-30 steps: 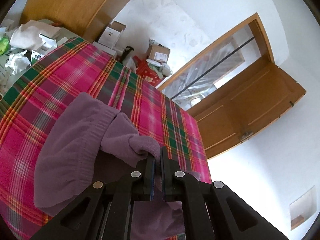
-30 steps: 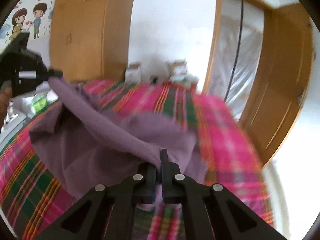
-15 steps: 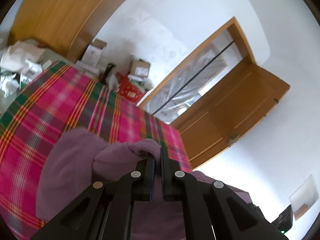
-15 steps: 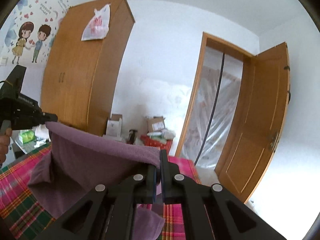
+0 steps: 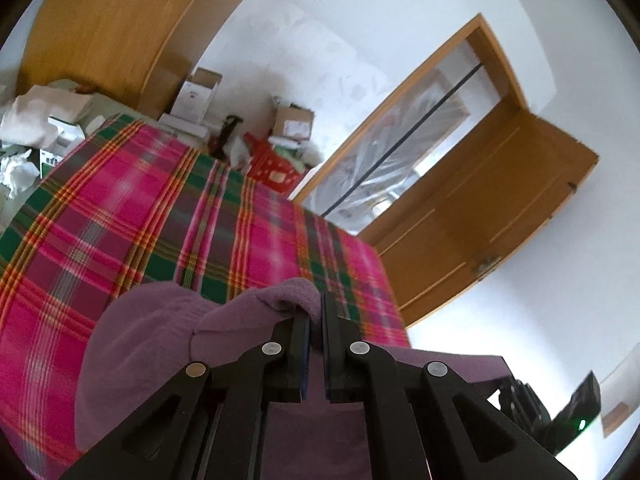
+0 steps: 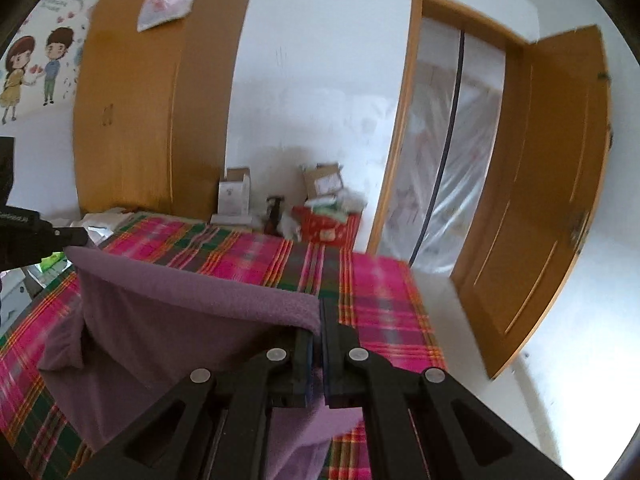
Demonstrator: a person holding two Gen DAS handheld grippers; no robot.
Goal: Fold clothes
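Note:
A purple fleece garment (image 6: 180, 320) hangs over the pink and green plaid bed cover (image 6: 380, 300), its top edge stretched taut between both grippers. My right gripper (image 6: 320, 316) is shut on the edge's right end. At the far left of the right wrist view, my left gripper (image 6: 78, 237) pinches the other end. In the left wrist view, my left gripper (image 5: 316, 308) is shut on a bunched fold of the garment (image 5: 152, 352), whose lower part drapes onto the bed cover (image 5: 160, 208). The cloth hides the bed beneath it.
A wooden wardrobe (image 6: 160, 100) stands behind the bed's far left. Cardboard boxes (image 6: 234, 196) and a red box (image 6: 324, 224) sit on the floor by the white wall. A plastic-covered doorway (image 6: 452, 152) and an open wooden door (image 6: 552, 184) are at the right. A cluttered side surface (image 5: 32, 128) lies left.
Both grippers have risen with the purple garment. It lay bunched on the bed cover a second ago; now its top edge runs straight between them and the cloth hangs below.

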